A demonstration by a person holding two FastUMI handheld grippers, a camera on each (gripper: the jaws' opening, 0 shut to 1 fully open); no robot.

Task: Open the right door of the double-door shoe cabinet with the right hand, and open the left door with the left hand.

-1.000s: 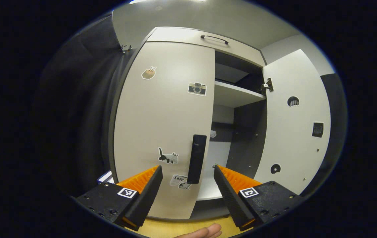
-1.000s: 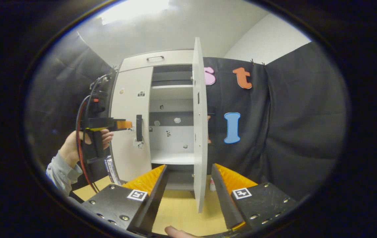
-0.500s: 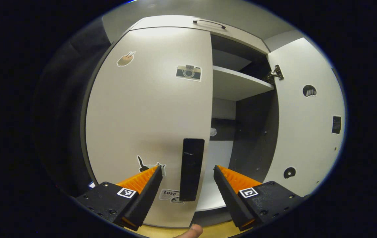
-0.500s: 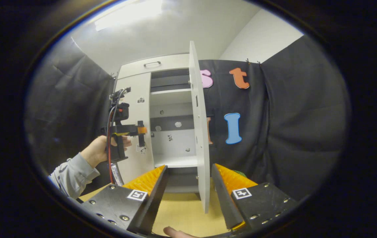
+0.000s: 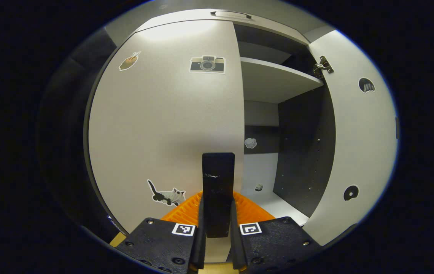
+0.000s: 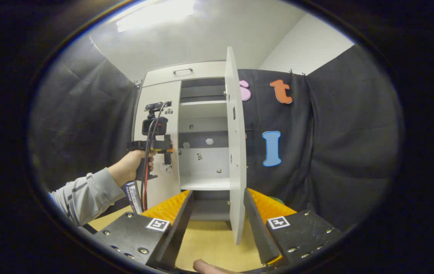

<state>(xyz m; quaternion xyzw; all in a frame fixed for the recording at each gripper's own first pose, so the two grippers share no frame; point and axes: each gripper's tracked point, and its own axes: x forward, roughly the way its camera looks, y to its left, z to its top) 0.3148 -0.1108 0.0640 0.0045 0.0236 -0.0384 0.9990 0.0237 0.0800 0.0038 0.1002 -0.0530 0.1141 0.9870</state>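
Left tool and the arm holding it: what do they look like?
In the right gripper view, the left tool has a black pistol-grip body with a camera mounted on top and red and black cables hanging down. The sleeve is light grey with thin stripes. Up close, square black-and-white markers sit on its black finger blocks.

The right door [image 6: 235, 152] stands edge-on between the right tool's [image 6: 217, 213] spread fingers, leaving the cabinet's right half [image 6: 203, 152] open for passage beside the closed left door [image 5: 163, 125].

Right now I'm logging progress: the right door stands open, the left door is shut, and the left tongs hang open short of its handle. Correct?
Not quite. The left gripper view shows the left tongs shut on the handle. The right door is open, the left door shut.
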